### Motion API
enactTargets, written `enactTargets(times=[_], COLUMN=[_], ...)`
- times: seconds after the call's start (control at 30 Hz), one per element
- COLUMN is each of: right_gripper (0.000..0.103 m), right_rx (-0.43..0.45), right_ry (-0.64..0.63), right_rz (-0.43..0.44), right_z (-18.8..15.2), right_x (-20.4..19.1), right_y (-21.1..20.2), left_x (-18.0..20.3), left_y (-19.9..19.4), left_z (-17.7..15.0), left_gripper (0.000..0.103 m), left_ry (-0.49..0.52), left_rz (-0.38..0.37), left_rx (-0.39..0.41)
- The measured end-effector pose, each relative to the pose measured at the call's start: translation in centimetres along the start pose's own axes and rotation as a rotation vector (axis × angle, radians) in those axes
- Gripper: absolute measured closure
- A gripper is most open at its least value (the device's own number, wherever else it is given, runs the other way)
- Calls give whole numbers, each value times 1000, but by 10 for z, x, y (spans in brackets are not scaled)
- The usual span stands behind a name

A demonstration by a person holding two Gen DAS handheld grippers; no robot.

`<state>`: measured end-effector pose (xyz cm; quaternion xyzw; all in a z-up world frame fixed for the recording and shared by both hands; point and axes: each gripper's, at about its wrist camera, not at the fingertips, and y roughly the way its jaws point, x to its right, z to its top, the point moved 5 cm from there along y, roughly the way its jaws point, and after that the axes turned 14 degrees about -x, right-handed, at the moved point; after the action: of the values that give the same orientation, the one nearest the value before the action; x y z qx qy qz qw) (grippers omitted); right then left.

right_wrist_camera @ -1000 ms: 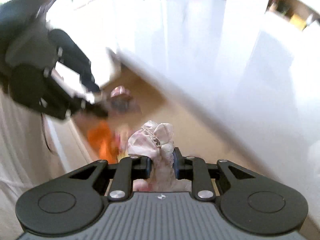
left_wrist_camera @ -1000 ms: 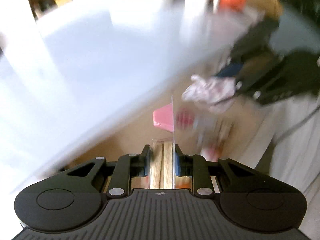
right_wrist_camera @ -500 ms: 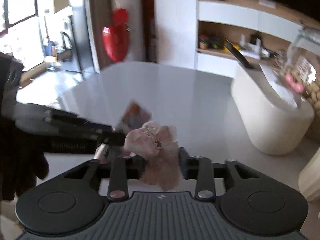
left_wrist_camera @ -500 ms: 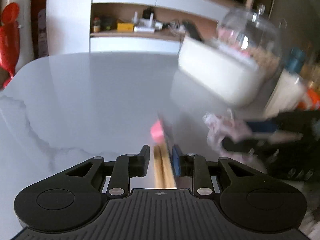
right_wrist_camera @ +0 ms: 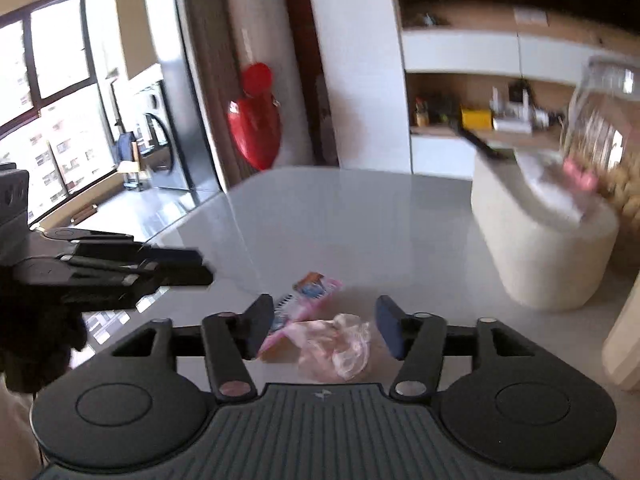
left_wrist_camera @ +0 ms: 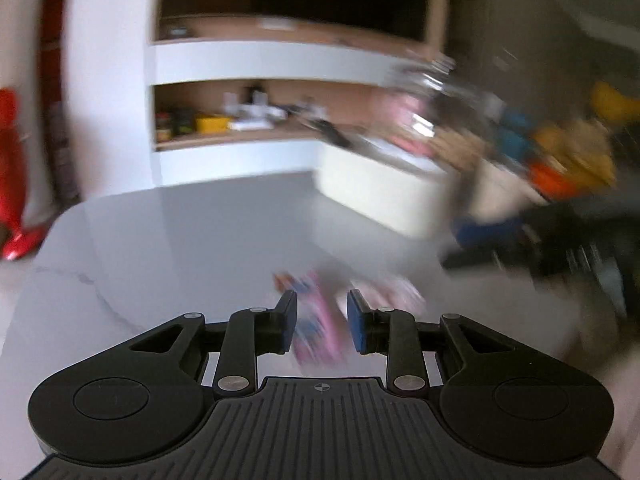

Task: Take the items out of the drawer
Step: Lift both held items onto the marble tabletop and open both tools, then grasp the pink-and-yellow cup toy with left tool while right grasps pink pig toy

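Both items are out on the grey tabletop [right_wrist_camera: 360, 216] now: the pink packet [right_wrist_camera: 304, 300] lies flat and the crumpled pink wrapper [right_wrist_camera: 340, 344] sits touching its near side. The right claw [right_wrist_camera: 324, 326] has just been opening, wide around the wrapper, pads clear. The left claw [left_wrist_camera: 322, 322] closed slightly, still gapped around the blurry packet.

1. My black left jaws carry blue pads [left_wrist_camera: 356, 324].
2. Flat pink packet [right_wrist_camera: 310, 296] with blue and orange print.
3. Crumpled pale pink wrapper [right_wrist_camera: 340, 344].
4. Glossy grey worktop [right_wrist_camera: 360, 220], faintly veined.
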<state>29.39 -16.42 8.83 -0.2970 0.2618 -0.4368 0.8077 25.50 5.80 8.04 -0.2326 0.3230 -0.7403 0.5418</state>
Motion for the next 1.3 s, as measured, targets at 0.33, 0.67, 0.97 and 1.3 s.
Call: enactTargets(times=[0.33, 0.67, 0.97, 1.3], right_gripper=[42, 42, 42, 42], right_rx=[-236, -587, -644, -661], right_ry=[-99, -89, -85, -102], right_rz=[181, 75, 41, 32], right_z=[-96, -181, -198, -202], right_x=[-50, -53, -45, -48], right_y=[-22, 56, 69, 75], left_x=[44, 60, 75, 85], left_y=[46, 95, 136, 146], left_z=[-144, -175, -187, -176], left_gripper=[74, 77, 68, 61], left_ry=[183, 41, 3, 40], left_rz=[-111, -231, -239, -235], left_rx=[-560, -797, -907, -856])
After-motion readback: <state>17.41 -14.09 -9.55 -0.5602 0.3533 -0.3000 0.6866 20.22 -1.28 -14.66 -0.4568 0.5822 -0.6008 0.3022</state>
